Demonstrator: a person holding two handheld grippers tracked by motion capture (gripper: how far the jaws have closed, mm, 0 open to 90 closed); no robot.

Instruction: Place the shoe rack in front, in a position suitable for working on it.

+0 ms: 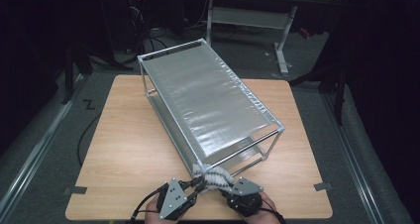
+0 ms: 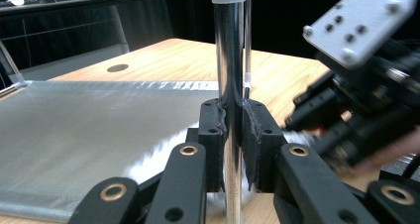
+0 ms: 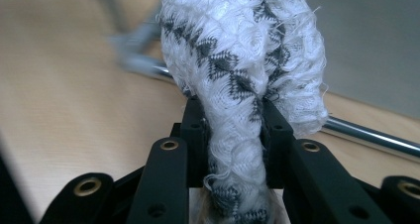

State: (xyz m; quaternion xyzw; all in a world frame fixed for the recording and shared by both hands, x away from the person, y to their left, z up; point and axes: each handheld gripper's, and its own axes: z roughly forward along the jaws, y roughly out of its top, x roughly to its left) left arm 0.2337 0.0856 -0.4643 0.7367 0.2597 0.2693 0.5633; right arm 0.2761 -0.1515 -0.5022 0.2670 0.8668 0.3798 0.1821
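wooden table (image 1: 129, 149): gripper (image 3: 233, 130) clamps cloth (image 3: 237, 60) (white).

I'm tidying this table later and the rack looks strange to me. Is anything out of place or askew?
Yes. The metal rack sits skewed across the table, and a white knitted cloth is bunched at its near corner post, which the left hand-held gripper clamps.

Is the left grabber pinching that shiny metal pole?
Touching. In the left gripper view, the left gripper has both black jaws pressed flat against the metal pole, with no gap either side.
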